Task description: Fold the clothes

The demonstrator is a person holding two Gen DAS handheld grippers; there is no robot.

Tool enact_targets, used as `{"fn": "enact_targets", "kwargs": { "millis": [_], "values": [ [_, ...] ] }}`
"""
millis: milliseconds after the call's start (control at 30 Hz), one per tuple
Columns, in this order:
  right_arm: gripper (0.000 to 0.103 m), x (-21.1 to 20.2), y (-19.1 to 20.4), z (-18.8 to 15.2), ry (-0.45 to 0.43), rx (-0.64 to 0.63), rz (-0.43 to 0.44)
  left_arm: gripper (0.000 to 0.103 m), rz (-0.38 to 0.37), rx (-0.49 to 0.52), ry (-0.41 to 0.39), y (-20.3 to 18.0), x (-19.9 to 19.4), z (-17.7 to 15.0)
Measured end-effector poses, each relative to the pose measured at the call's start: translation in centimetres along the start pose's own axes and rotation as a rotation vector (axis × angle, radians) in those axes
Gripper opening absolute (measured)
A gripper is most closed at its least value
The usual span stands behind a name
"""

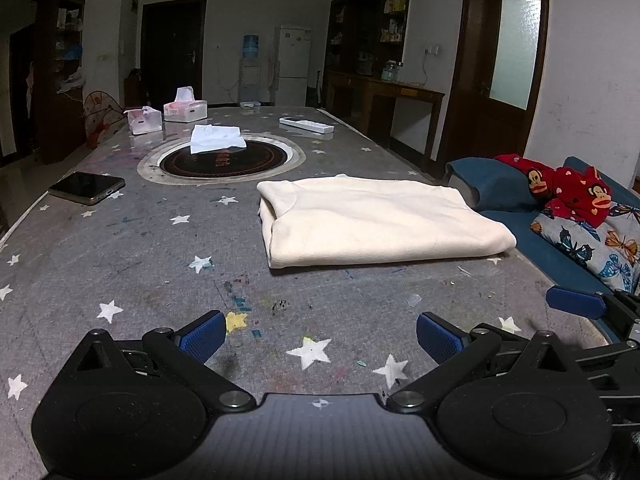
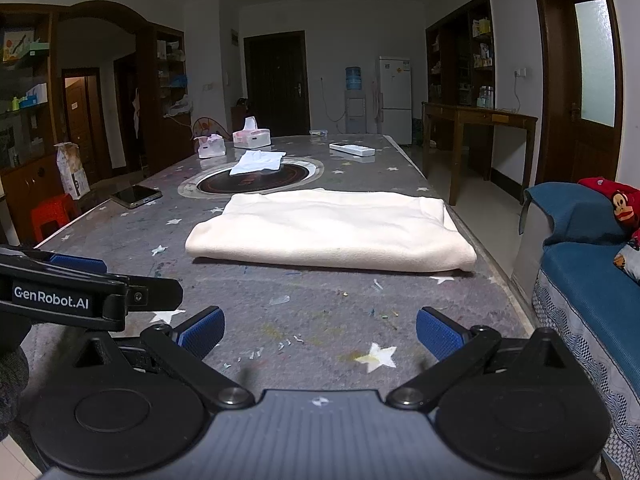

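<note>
A cream garment (image 1: 380,220) lies folded into a flat rectangle on the grey star-printed surface (image 1: 120,264), toward its right edge and close to the blue sofa (image 1: 560,248) that stands just beside that edge. Both tongs sit on the near side of the garment, clear of it and touching no cloth.

The left tongs (image 1: 320,336) have their blue pads spread wide with only bare surface between them. The right tongs (image 2: 320,334) are spread just as wide and hold nothing; in the right wrist view the left tongs (image 2: 76,280) show side-on at the left edge.

Beyond the garment, a dark round plate (image 1: 222,158) is set into the surface, with a small white cloth (image 1: 216,138) lying across its far rim. Left of the garment rests a dark phone (image 1: 88,187). Farther back than the plate stand two tissue boxes (image 1: 172,114), and a white remote (image 1: 306,125) lies behind the garment. A red monkey-print piece of clothing (image 1: 568,188) lies on the sofa, right of the garment.
</note>
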State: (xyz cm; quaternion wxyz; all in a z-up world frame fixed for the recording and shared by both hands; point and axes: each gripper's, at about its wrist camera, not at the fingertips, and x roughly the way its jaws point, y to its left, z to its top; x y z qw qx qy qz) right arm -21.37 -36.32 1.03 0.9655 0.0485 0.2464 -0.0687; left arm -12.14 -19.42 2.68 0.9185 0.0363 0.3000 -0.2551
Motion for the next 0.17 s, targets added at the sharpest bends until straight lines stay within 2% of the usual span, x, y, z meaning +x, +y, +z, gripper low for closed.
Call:
{"fn": "enact_targets", "kwargs": {
  "millis": [167],
  "values": [
    [0.103, -0.09, 0.12, -0.09, -0.001, -0.001, 0.000, 0.103, 0.002, 0.000, 0.003, 0.06, -0.06, 0.06]
  ]
}}
